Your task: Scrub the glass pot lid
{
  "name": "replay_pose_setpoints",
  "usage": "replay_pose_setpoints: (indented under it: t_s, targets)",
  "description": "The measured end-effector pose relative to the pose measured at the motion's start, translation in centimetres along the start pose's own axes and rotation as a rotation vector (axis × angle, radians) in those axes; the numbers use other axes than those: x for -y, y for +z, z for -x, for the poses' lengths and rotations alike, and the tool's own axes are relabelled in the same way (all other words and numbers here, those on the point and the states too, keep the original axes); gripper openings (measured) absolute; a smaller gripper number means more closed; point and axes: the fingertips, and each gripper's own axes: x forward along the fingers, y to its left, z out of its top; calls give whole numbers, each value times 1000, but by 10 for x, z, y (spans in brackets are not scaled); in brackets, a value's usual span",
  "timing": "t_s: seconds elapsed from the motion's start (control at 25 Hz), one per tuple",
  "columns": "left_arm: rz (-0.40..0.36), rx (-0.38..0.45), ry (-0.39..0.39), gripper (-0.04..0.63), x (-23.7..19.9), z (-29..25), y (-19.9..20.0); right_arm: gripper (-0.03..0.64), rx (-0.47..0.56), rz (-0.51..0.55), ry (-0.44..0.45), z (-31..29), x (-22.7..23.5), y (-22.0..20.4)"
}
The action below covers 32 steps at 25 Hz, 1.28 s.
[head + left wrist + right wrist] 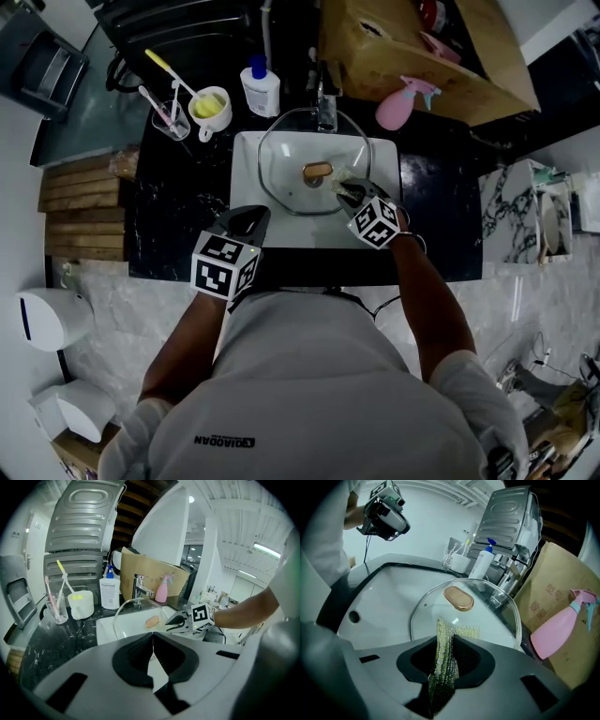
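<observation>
- Head view: the glass pot lid lies in the white sink. The right gripper is over the lid's right side, and the left gripper is at the sink's front edge.
- Left gripper view: jaws pressed together, nothing between them.
- Right gripper view: jaws pinch a green sparkly scrub cloth; its end lies on the glass beside the copper knob.

lid: clear round glass, metal rim, oval copper knob facing up, lying in white sink | cloth: glittery yellow-green mesh, pinched in right gripper jaws, free end resting on glass just beside knob
</observation>
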Motion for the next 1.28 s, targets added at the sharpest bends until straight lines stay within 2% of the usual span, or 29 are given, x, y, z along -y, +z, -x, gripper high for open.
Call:
replay_pose_setpoints:
  t_s: [0.4,1.28]
  targets:
    - [26,6,17,15,-6,5,-5,106,29,-43,60,-8,-25,14]
    - [60,15,38,15,-13,7,-10,106,9,144,233,-28,-75,26]
